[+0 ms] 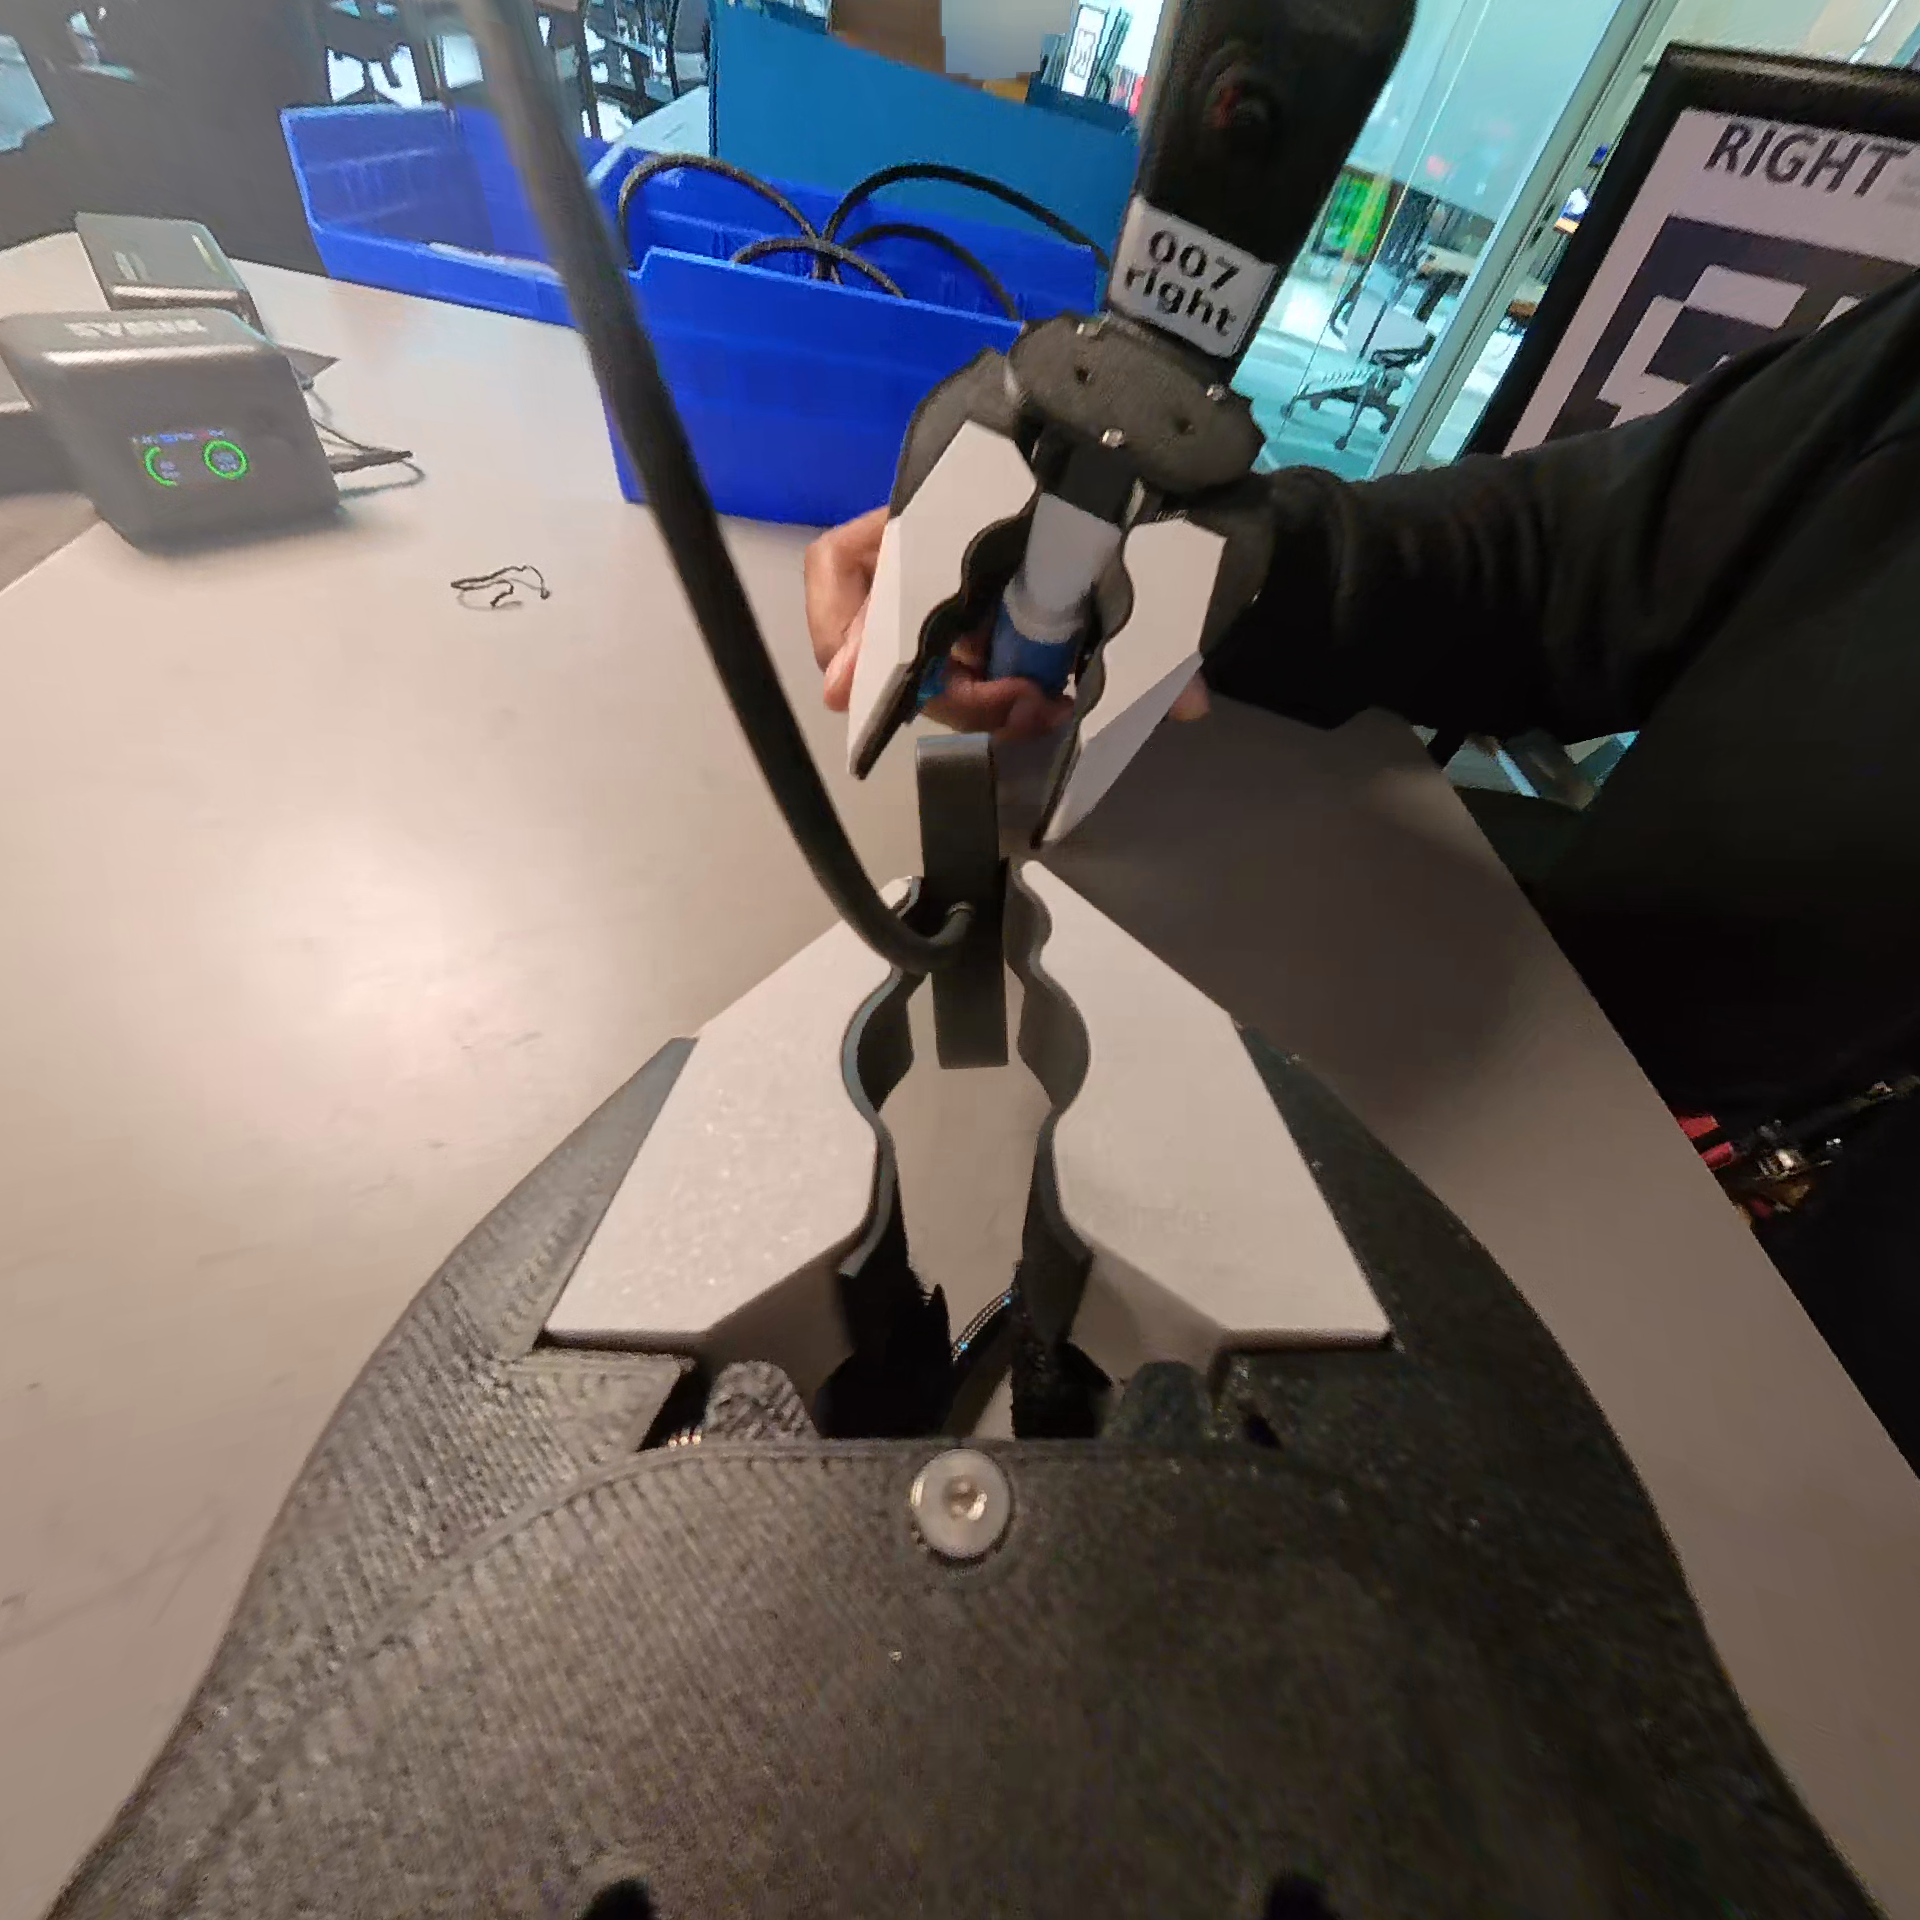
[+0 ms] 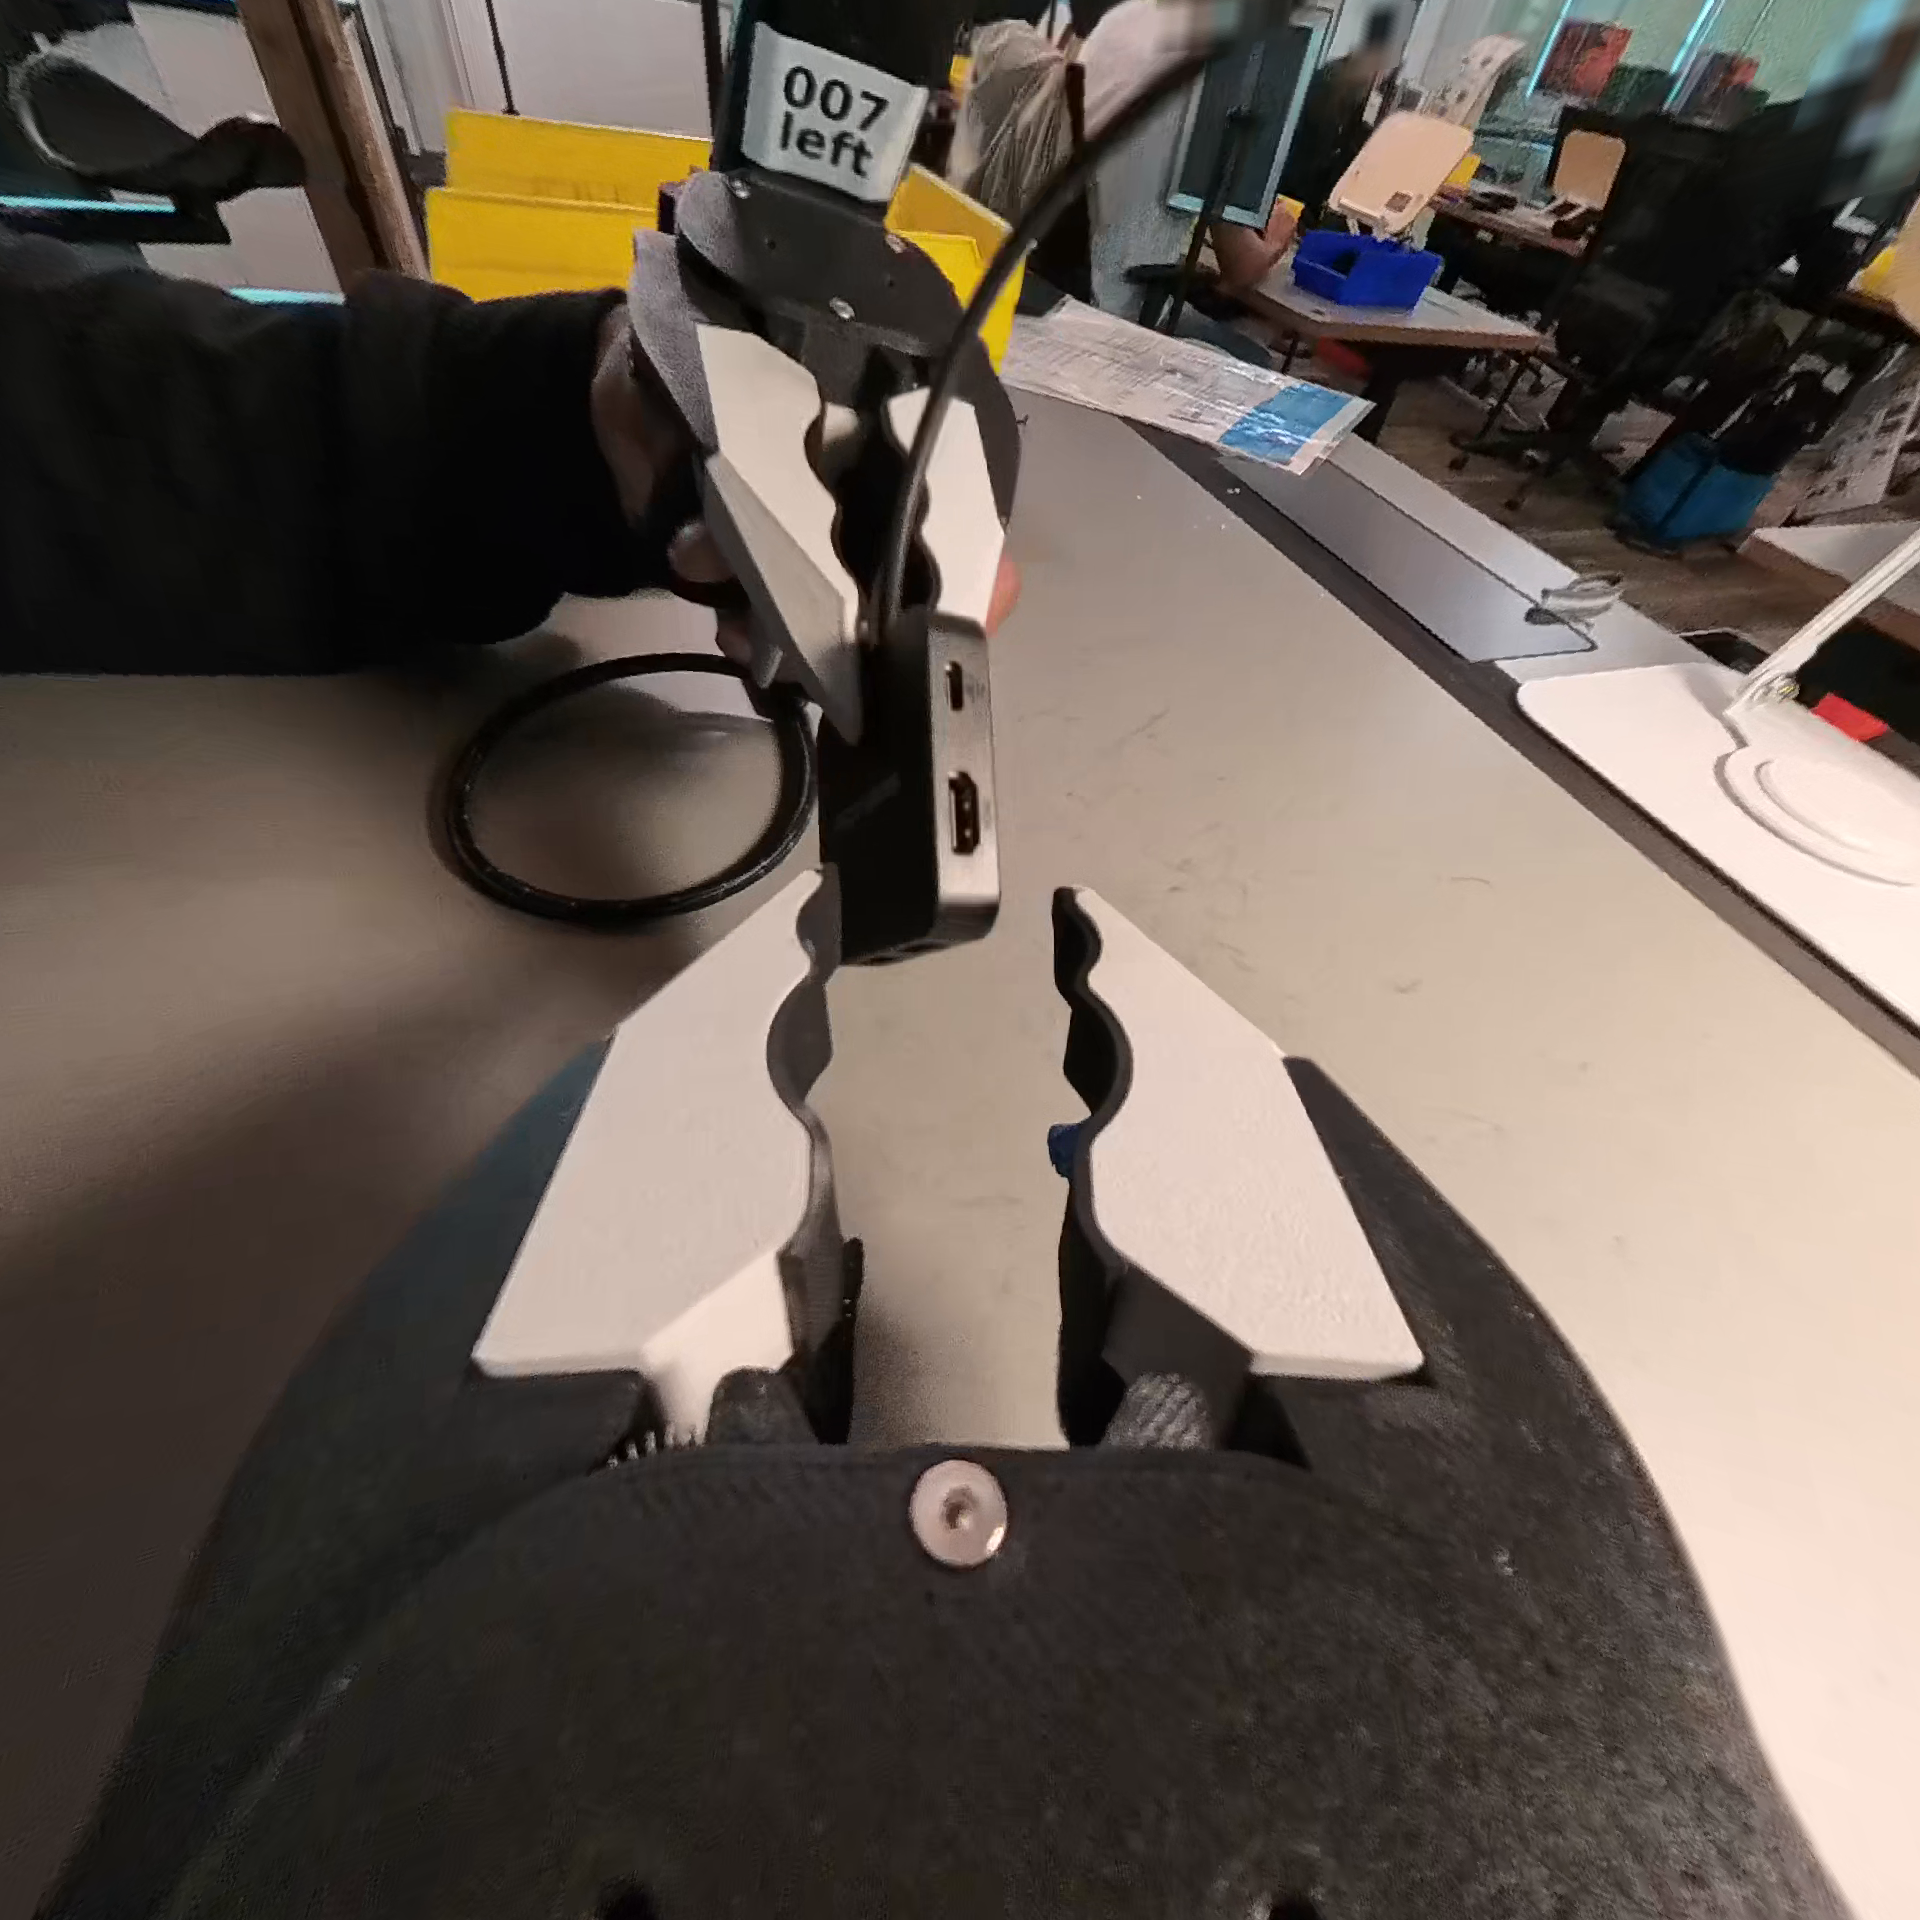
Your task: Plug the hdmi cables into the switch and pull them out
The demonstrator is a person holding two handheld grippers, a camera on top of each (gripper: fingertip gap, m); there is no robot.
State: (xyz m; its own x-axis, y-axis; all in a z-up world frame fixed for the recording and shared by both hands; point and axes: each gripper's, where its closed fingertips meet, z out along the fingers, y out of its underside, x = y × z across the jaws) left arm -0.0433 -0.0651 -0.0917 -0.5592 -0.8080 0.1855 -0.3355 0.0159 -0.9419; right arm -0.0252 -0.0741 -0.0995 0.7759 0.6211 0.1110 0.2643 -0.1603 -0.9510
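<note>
Two grippers face each other above the grey table (image 1: 312,831), and the switch (image 2: 914,769), a slim dark box with a grey port face, hangs between them. The left gripper (image 1: 961,894) is clamped on the switch near one end; from the right wrist view its fingers (image 2: 790,592) pinch the upper part of the box, leaving two ports exposed below them. A black cable (image 1: 665,447) leaves the switch at that pinched end and arcs upward. On the table behind the switch lies a loop of black cable (image 2: 623,769); whether it is the same lead is hard to tell. The right gripper (image 2: 940,904) stands wide apart, empty, its tips just beside the free lower end of the switch. Blue bins (image 1: 831,343) holding coiled cables sit farther back from the switch.
</note>
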